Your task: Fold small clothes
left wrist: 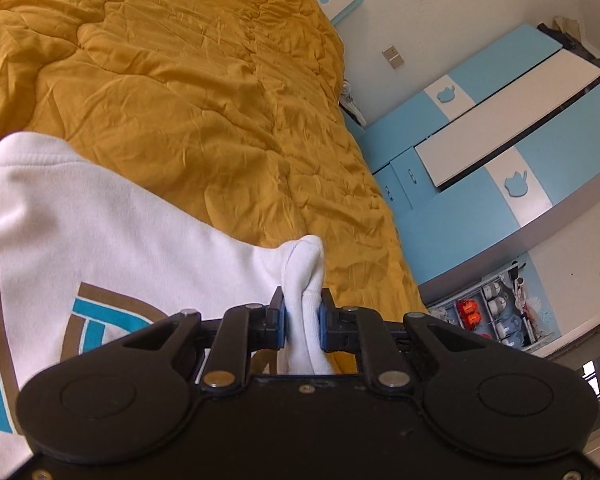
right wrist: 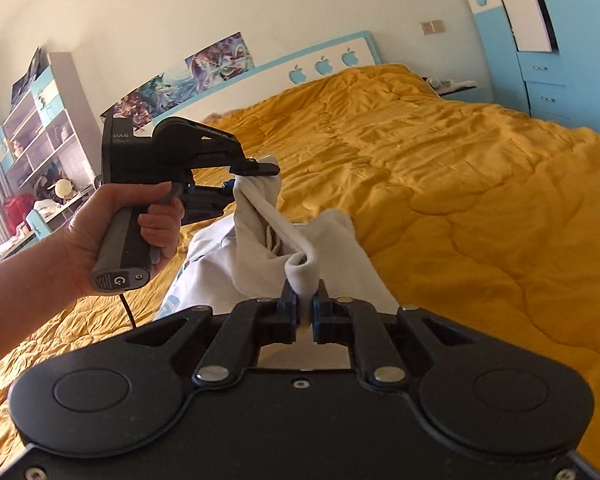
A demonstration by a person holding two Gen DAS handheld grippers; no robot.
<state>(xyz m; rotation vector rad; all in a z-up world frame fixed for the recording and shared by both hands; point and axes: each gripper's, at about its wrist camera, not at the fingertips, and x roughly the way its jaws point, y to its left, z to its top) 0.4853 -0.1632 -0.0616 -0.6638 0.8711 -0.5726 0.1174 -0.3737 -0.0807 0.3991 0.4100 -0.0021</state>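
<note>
Fingers of both the left gripper (left wrist: 302, 322) and right gripper (right wrist: 305, 308) pinch one white garment (left wrist: 100, 240) above one yellow quilt (left wrist: 200, 80).

Much of the shirt and room lay hidden or cut off.

The left gripper (left wrist: 302, 316) body covered the lower shirt (left wrist: 100, 240), and the frame's left edge cut its teal-and-brown print (left wrist: 100, 320), leaving it unreadable. In the right wrist view, the right gripper (right wrist: 308, 304) hid the cloth below its pads (right wrist: 290, 300), and the frame cut the forearm behind the hand (right wrist: 116, 236). Items in the shelf bins (left wrist: 488, 312) and on the posters (right wrist: 180, 80) were too small to identify.
</note>
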